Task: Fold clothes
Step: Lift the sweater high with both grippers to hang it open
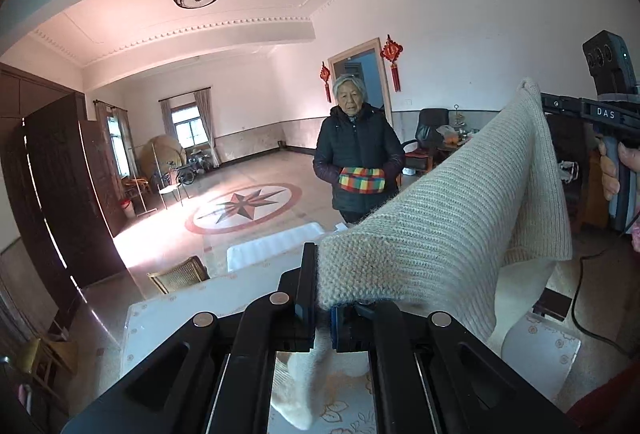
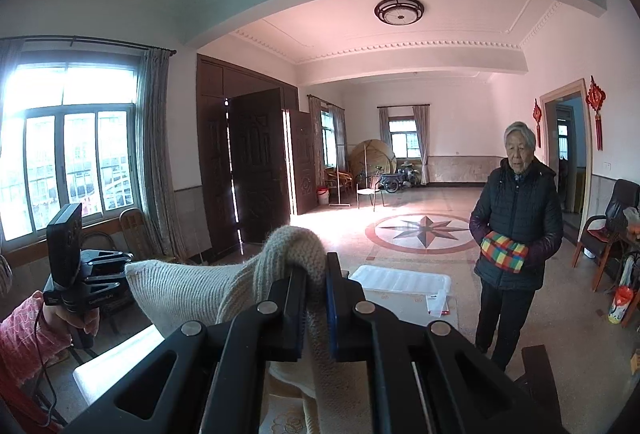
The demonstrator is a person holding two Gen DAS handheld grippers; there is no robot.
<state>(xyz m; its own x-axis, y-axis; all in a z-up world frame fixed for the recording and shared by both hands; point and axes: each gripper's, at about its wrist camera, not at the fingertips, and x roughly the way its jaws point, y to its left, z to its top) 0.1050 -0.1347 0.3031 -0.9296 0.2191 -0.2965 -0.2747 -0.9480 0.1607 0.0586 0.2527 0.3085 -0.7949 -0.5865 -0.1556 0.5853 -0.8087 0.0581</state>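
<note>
Left gripper [image 1: 322, 294]: fingers clamped on one edge of a cream knit sweater [image 1: 452, 230] | Right gripper [image 2: 316, 298]: fingers pinched on another edge | Sweater: stretched between both, lifted above the bench [image 1: 160, 314], lower part hanging onto it | Background: a person in a dark jacket [image 2: 516, 218] stands watching.

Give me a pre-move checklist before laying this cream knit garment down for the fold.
1. Left tongs shut on the cream knit garment: ok.
2. Right tongs shut on its other end: ok.
3. Knit spans between both tongs, lifted off the floral-patterned table: ok.
4. Lower part hangs free, not snagged: cannot tell.
5. Bystander in dark padded jacket stands clear beyond the table: ok.
</note>
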